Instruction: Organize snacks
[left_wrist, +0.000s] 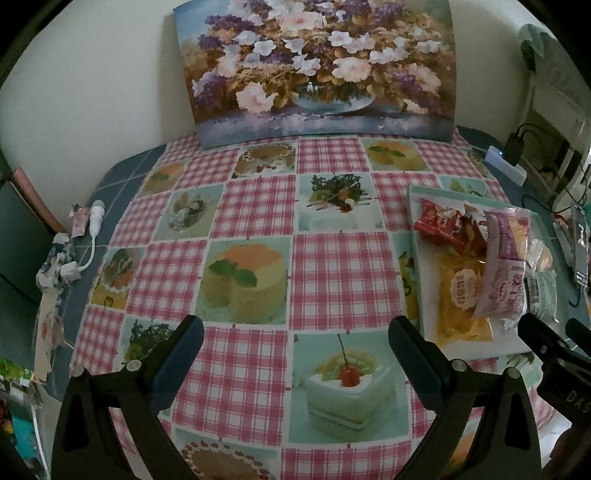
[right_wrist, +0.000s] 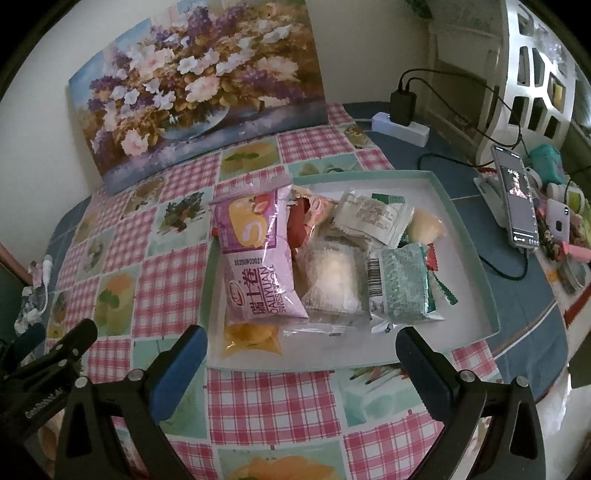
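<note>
A shallow white tray with a teal rim sits on the table and holds several snack packets. A pink swiss-roll packet lies on its left part over a yellow packet. A clear packet with a pale cake, a green packet, a white packet and red packets lie beside it. My right gripper is open and empty just in front of the tray. My left gripper is open and empty over the bare cloth, left of the tray.
A flower painting leans on the wall at the back. A power strip with charger, a phone on a stand and small items lie right of the tray. A white cable and scraps lie at the left table edge.
</note>
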